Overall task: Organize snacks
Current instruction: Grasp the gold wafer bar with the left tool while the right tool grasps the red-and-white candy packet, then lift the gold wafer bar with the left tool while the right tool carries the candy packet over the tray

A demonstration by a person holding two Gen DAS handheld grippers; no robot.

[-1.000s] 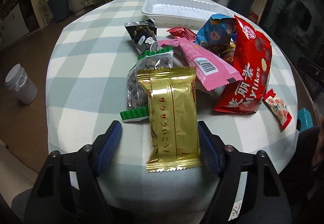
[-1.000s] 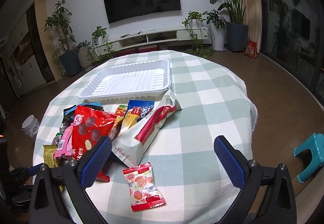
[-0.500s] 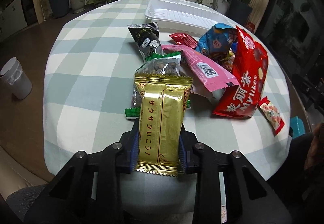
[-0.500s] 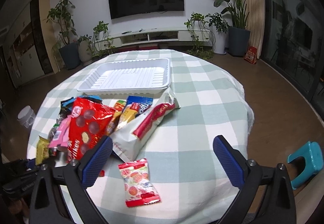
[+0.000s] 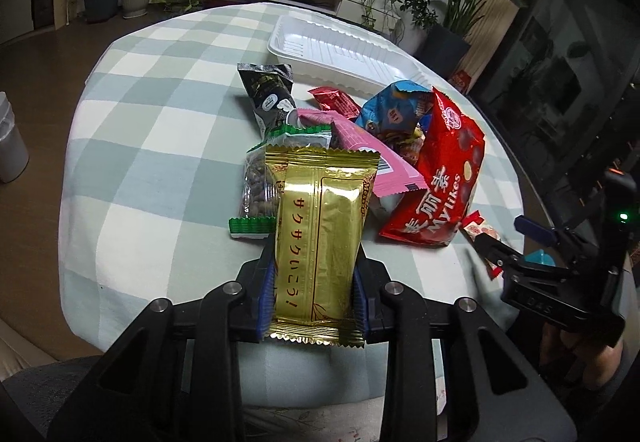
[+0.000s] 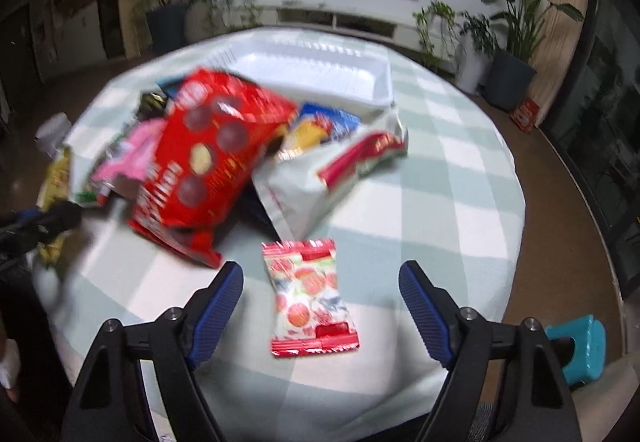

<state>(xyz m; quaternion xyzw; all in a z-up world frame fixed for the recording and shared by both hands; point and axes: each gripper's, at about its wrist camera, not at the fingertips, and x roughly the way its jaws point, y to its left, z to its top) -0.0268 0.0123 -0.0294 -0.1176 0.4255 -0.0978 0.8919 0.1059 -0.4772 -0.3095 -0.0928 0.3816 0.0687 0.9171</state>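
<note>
My left gripper point(image 5: 314, 282) is clamped on the gold wafer packet point(image 5: 320, 230) at lower centre of the left view. My right gripper point(image 6: 322, 304) has just been closing; its fingers stand apart around the small strawberry candy packet point(image 6: 310, 296), untouched. Beyond lie the red Mylikes bag point(image 6: 212, 158) and, at upper centre, the white tray point(image 6: 320, 70).

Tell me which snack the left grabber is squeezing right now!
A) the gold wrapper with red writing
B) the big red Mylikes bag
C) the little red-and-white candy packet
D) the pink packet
A: the left gripper has its blue pads pressed on both sides of the gold wrapper, while the other snacks lie loose on the table.
</note>
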